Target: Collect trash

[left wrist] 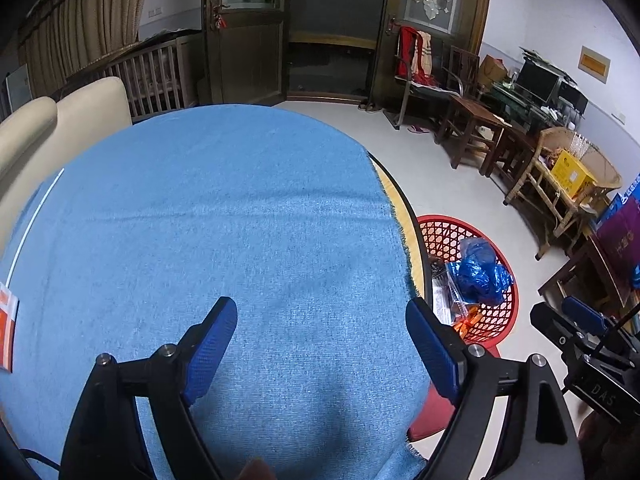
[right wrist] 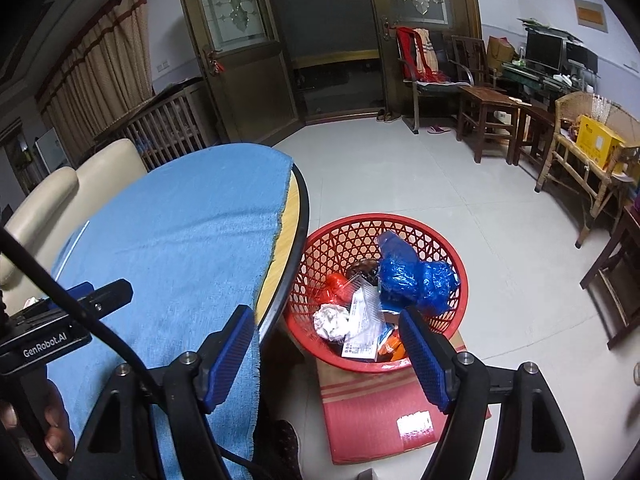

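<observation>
Basket [right wrist: 460, 280], red, beside table [right wrist: 298, 216]: blue bag [right wrist: 412, 280], paper wad [right wrist: 330, 320] inside. Left gripper [left wrist: 320, 352] and right gripper [right wrist: 328, 356] gape wide, empty; orange packet [left wrist: 6, 320] at nine o'clock.

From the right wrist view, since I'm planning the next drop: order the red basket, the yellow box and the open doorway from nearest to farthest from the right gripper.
1. Red basket: just ahead of the open right gripper, on the floor beside the table.
2. Yellow box: far right, on the wicker chair.
3. Open doorway: straight ahead, at the back of the room.
</observation>
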Available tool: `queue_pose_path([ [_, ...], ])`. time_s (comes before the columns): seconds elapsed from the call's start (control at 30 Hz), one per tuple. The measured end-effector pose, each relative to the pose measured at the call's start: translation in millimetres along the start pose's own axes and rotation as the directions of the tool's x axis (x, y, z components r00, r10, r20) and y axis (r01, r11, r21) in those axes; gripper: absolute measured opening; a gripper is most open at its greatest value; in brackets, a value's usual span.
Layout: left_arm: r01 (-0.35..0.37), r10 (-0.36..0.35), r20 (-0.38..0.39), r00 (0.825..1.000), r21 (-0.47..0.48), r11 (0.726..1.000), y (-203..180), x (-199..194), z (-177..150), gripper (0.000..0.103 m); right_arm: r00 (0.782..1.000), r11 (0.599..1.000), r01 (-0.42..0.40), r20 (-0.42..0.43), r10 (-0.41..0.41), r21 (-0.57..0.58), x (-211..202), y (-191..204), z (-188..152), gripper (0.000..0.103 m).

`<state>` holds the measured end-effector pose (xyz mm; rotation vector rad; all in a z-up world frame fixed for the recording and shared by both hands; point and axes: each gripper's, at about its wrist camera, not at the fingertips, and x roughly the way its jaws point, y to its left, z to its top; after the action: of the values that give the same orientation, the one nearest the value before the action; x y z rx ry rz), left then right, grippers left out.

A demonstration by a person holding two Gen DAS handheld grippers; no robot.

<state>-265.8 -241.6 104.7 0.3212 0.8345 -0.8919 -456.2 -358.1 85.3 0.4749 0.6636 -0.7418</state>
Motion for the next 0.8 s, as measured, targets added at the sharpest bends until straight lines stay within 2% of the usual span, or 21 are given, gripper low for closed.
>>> queue_pose_path([
  [0.17, 0.017, -0.017, 0.002, 1.000, 0.011, 1.000, -5, 0, 1, 0.087, 1.000, 1.000, 0.004, 0.000, -0.004, 0.003, 3, -3, -1, 0.078],
  [0.8, 0.001, -0.001, 0.008, 1.000, 0.044, 0.999, -15, 0, 1, 0.087, 1.000, 1.000, 0.008, -0.010, -0.008, 0.021, 10, -9, -4, 0.078],
])
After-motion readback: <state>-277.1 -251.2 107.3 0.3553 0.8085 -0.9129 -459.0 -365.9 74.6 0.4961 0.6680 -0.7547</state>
